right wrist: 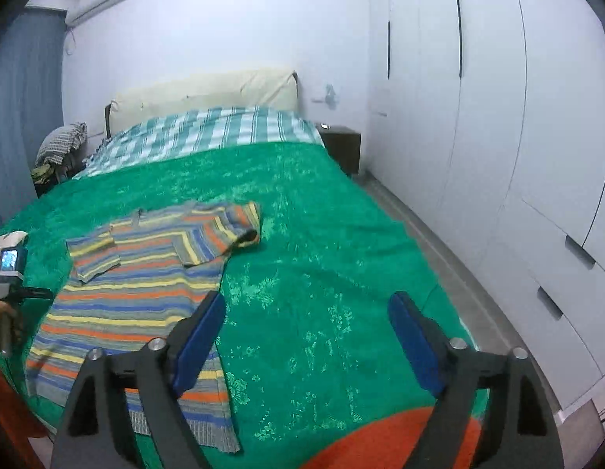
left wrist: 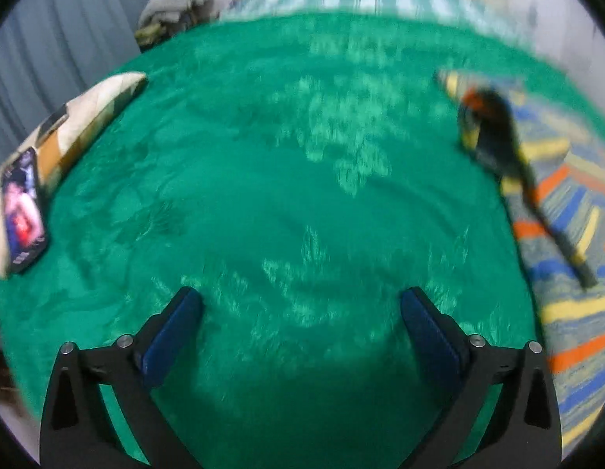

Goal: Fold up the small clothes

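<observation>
1. Two blue-padded fingers of the left gripper stand wide apart in the left wrist view — released, gripping nothing, above the green bedspread. The striped sweater lies at the bed's right edge, blurred, with a dark shape across it that I cannot identify. A phone rests on a patterned pillow at the left edge.

2. Right wrist view: the right gripper is likewise spread open and empty. The striped sweater lies flat near the bed's left edge, both sleeves folded in over its chest; the gripper's left finger hangs over its hem side — contact cannot be told. White wardrobes line the right wall.
</observation>
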Motion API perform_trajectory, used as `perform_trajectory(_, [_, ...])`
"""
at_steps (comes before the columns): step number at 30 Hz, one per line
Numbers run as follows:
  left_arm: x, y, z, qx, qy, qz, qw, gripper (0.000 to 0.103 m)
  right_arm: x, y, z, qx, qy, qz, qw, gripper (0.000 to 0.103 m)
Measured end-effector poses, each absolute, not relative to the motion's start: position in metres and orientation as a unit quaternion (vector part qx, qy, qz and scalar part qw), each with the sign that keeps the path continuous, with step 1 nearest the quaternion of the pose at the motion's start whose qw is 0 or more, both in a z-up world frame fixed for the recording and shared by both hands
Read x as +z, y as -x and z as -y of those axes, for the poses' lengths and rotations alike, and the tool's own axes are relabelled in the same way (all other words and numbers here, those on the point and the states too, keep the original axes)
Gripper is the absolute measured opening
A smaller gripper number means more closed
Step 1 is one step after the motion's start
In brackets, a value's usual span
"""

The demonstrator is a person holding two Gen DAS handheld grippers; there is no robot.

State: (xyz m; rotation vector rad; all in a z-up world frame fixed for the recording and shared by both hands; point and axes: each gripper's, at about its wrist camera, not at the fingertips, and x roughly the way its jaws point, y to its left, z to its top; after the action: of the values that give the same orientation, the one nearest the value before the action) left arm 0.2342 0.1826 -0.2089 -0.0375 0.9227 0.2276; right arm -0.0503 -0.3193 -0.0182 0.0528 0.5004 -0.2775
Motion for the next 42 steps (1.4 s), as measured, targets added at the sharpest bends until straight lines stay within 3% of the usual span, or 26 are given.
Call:
perform_trajectory(21, [-0.211,-0.226,-0.186,0.091,0.038,-0.424,0.900,0.103,-0.024,0.043,0.307,-0.135,-0.009,-0.256,0.957,0.087])
perform_trajectory(42, [-0.211,-0.226,-0.186,0.091,0.039,-0.424,0.900,0.103,-0.024,0.057,0.338,-0.156,-0.096,-0.238,0.954,0.087])
